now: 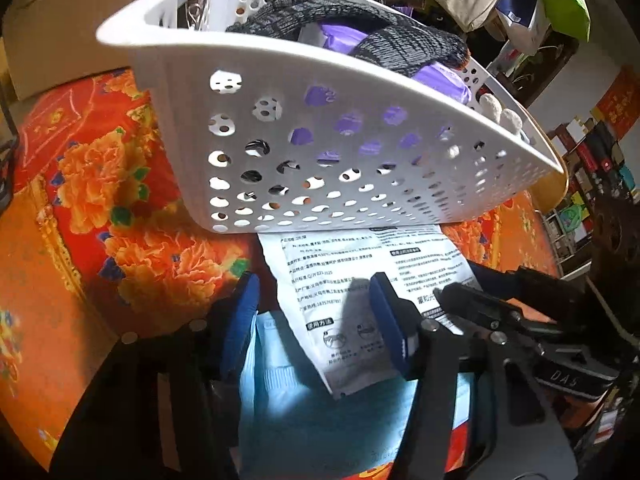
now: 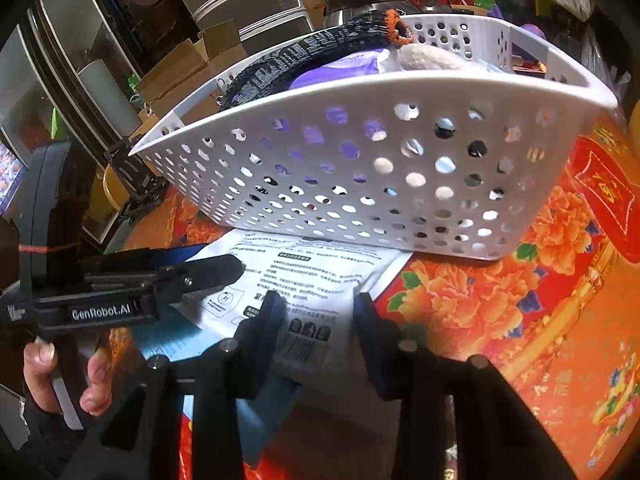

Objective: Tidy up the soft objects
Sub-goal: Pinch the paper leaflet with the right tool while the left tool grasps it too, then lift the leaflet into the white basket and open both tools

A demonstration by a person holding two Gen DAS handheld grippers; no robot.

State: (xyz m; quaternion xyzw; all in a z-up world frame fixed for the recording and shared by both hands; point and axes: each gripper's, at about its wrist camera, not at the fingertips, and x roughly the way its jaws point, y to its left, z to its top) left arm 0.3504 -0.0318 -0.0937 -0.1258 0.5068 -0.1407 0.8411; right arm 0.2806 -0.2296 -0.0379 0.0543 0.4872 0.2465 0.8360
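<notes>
Packet (image 1: 352, 300) of white printed film lies flat on the floral tabletop (image 1: 100, 200), just in front of the white perforated basket (image 1: 320, 160), its far edge tucked at the basket's foot and its near end resting over a pale blue soft item (image 1: 280, 380). From the left wrist, the left claw (image 1: 316, 320) straddles the packet's near left part; its blue pads stand apart on either side with a visible gap, so it is open and grips nothing, though the packet lies between the jaws. The packet looks thin, light, floppy and slick, so it will likely sag and slide; a pinch across an edge or corner suits it better than the flat middle. From the right wrist, the right claw (image 2: 320, 320) also brackets the packet's near edge by the barcode, jaws parted and not pressing. The left claw reaches in from the left, held by a hand (image 2: 64, 376). A dark knit glove (image 2: 312, 56), a purple pack (image 2: 340, 68) and a white fluffy item (image 2: 432, 58) already fill the basket.
</notes>
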